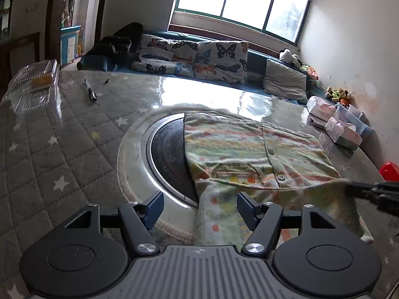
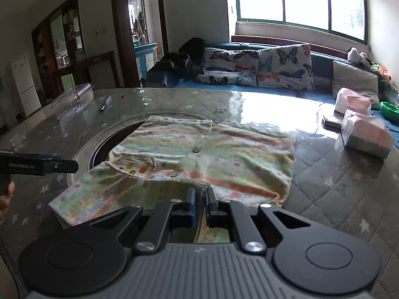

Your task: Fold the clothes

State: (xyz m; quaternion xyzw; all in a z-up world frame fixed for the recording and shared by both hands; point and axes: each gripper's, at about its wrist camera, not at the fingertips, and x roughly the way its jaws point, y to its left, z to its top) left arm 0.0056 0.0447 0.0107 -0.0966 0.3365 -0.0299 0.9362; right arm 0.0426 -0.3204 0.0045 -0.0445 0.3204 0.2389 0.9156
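A small striped, pastel button-up shirt [image 1: 254, 149] lies flat on the table, partly over a round black hob. It also shows in the right wrist view [image 2: 212, 154]. A folded sleeve lies across its near edge. My left gripper [image 1: 200, 204] is open and empty, its jaws spread over the near sleeve cloth. My right gripper [image 2: 200, 199] is shut on the shirt's ribbed near edge [image 2: 193, 183]. The right gripper shows at the right edge of the left wrist view [image 1: 369, 191]. The left gripper shows at the left edge of the right wrist view [image 2: 49, 165].
The table has a grey star-quilted cover [image 1: 49, 149] under glossy clear film. A clear plastic box [image 1: 35, 84] and a pen [image 1: 90, 92] lie far left. Tissue packs [image 2: 361, 134] stand at the right. A sofa with butterfly cushions [image 2: 261, 67] is behind.
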